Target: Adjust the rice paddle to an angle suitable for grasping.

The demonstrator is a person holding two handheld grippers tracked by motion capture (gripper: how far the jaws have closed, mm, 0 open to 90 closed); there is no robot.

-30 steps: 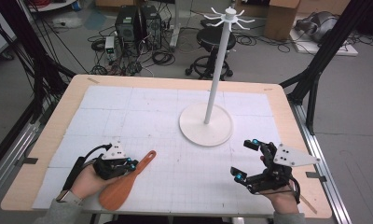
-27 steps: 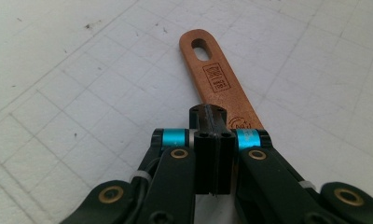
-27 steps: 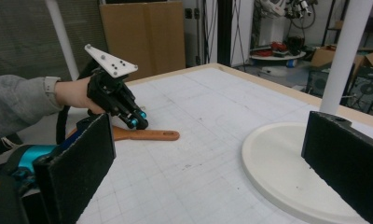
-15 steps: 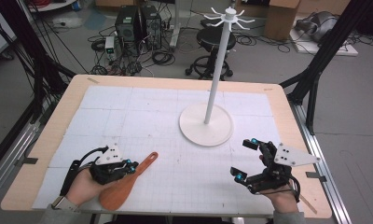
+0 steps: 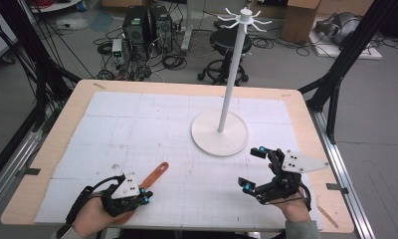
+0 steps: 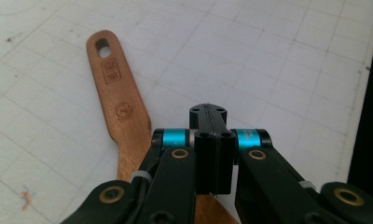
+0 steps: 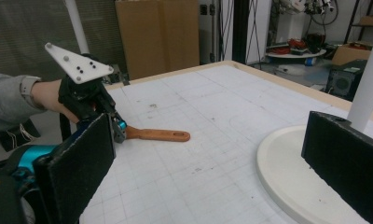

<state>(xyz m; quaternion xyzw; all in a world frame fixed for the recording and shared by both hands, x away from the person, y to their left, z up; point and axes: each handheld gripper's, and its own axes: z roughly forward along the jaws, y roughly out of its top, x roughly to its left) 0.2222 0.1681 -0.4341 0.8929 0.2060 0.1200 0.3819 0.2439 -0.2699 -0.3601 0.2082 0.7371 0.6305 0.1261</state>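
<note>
The left hand-held gripper (image 5: 143, 198) has its jaws pressed together with nothing between them; the wooden spatula (image 6: 120, 108) lies flat on the surface (image 5: 152, 124) just under and beside it, handle pointing away past the tips. The right hand-held gripper (image 5: 255, 169) hangs well apart from the spatula, its jaws spread wide and holding nothing. Ahead of the right one, just beyond its far jaw, stands the white rack (image 5: 220, 132), pole upright on a round base. Bare gridded mat separates the two grippers.
</note>
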